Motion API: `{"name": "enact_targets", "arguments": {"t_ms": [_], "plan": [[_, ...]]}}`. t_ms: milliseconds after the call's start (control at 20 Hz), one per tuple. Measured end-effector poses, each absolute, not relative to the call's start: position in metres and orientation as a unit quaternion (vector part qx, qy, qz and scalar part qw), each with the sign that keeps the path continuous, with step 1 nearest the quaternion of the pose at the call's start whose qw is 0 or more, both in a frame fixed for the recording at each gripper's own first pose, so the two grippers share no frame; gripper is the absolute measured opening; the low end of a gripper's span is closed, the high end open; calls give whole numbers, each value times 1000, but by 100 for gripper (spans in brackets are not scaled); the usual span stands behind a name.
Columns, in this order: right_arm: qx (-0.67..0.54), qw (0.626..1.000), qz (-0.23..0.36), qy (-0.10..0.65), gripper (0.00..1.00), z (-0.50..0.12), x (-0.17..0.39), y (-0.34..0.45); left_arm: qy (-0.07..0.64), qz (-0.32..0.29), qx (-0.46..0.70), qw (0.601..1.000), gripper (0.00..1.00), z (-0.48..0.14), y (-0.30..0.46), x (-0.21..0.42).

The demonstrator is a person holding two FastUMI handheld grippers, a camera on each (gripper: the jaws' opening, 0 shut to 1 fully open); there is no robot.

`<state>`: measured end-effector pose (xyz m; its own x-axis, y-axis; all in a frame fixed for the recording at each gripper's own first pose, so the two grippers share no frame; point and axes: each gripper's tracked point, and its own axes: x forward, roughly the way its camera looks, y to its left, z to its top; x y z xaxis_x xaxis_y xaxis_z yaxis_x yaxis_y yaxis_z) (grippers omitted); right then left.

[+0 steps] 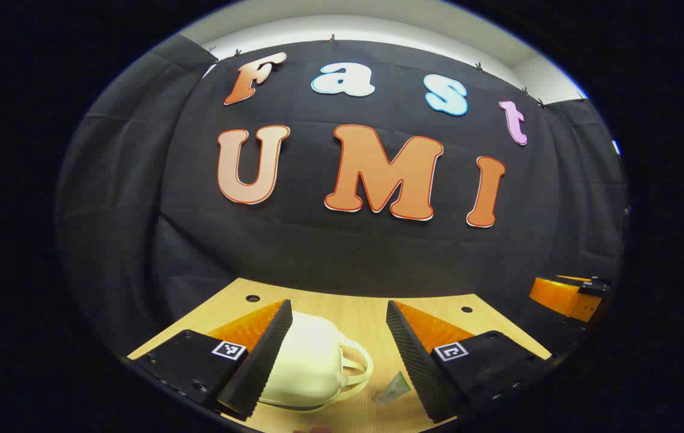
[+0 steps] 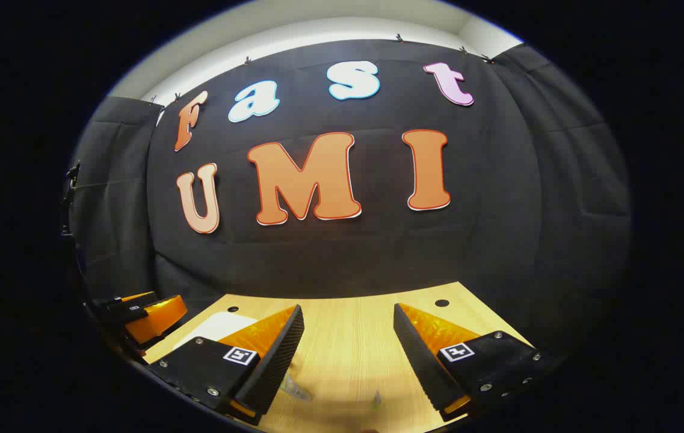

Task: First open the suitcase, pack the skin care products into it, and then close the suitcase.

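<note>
A small cream suitcase [image 1: 308,364] with a loop handle [image 1: 358,367] lies on the wooden table [image 1: 438,302], its lid down. My left gripper [image 1: 337,310] hovers open above it; the case sits low between the fingers, nearer the left finger [image 1: 257,361], and touches neither. A small pale-green skin care item [image 1: 393,390] lies just right of the handle. In the right gripper view, my right gripper [image 2: 349,311] is open over bare table [image 2: 348,355]. Two small skin care items [image 2: 295,388] [image 2: 376,398] lie low between its fingers. A corner of the suitcase [image 2: 218,325] peeks out behind its left finger.
Black cloth walls the booth behind the table. Each view catches the other gripper at its edge: the right gripper [image 1: 570,294] off the table's right side, the left gripper [image 2: 143,316] at the far left. Small round holes [image 1: 252,297] [image 2: 441,303] mark the table's far corners.
</note>
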<state>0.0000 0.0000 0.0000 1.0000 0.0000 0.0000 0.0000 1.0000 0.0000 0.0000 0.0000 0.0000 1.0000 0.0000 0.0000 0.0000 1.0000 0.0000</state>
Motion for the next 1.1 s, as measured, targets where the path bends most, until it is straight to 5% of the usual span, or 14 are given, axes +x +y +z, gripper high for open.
{"name": "enact_targets", "arguments": {"t_ms": [300,850,1100], "plan": [[-14,1000,13,0,95,1,8,-21,-1,38,-2,999,97,-2,-17,-13],[-30,997,-68,-9,95,3,2,-22,20,-25,15,999,97,-10,-9,14],[-24,998,-60,12,95,-9,4,-7,12,-22,47,999,97,-13,6,16]]}}
